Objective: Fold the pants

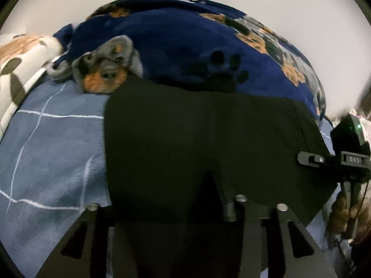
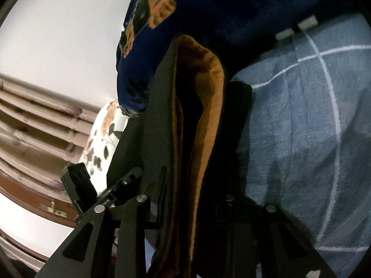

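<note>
The black pants (image 1: 197, 143) lie spread on the light blue checked bedspread (image 1: 53, 153). My left gripper (image 1: 185, 217) is at their near edge, its jaws closed on the black cloth, which covers the fingertips. My right gripper (image 1: 324, 159) shows at the pants' right edge in the left wrist view. In the right wrist view it (image 2: 185, 208) is shut on a lifted fold of the pants (image 2: 238, 125), whose orange-brown lining (image 2: 208, 106) faces the camera. The left gripper's body (image 2: 81, 185) shows at lower left there.
A dark blue fleece blanket (image 1: 176, 46) with dog and paw prints is heaped behind the pants. A white floral pillow (image 1: 20, 64) lies at the left. A white wall and wooden slats (image 2: 34, 120) lie beyond the bed.
</note>
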Demonstrator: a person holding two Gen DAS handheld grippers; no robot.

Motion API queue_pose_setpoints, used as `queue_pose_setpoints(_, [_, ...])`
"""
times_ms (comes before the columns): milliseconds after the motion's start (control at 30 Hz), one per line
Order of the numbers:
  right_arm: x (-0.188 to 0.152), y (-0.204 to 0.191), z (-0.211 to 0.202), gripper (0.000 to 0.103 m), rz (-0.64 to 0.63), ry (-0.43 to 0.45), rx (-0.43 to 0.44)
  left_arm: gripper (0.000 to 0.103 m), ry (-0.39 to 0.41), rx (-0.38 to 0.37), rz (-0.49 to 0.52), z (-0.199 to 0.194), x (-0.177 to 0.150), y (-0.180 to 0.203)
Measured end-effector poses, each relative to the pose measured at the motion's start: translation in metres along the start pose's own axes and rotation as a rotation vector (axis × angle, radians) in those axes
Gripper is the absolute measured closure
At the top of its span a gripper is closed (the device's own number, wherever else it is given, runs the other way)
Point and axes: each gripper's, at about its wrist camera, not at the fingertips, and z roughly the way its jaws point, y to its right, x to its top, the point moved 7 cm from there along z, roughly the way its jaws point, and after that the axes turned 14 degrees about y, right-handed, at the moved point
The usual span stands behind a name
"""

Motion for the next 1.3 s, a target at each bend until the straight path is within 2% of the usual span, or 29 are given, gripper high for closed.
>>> queue_pose_setpoints(100, [-0.003, -0.001, -0.004, 0.077, -0.053, 0.023, -0.032, 0.054, 0.011, 0.013, -0.008, -0.001, 0.000, -0.003])
queue_pose_setpoints(367, [0.000, -0.011, 0.000, 0.074, -0.161, 0.070, -0.128, 0.052, 0.029, 0.046, 0.011, -0.001, -0.001, -0.003])
queue_pose_setpoints(600, [0.000, -0.015, 0.001, 0.072, -0.211, 0.098, -0.166, 0.052, 0.036, 0.061, 0.021, -0.002, -0.001, -0.002])
queue_pose_setpoints(733, [-0.003, -0.024, 0.006, 0.068, -0.294, 0.117, -0.224, 0.050, 0.038, 0.069, 0.021, -0.002, -0.001, -0.002])
queue_pose_setpoints(1300, [-0.005, -0.027, 0.006, 0.061, -0.363, 0.132, -0.270, 0.045, 0.040, 0.093, 0.029, -0.002, 0.000, -0.002])
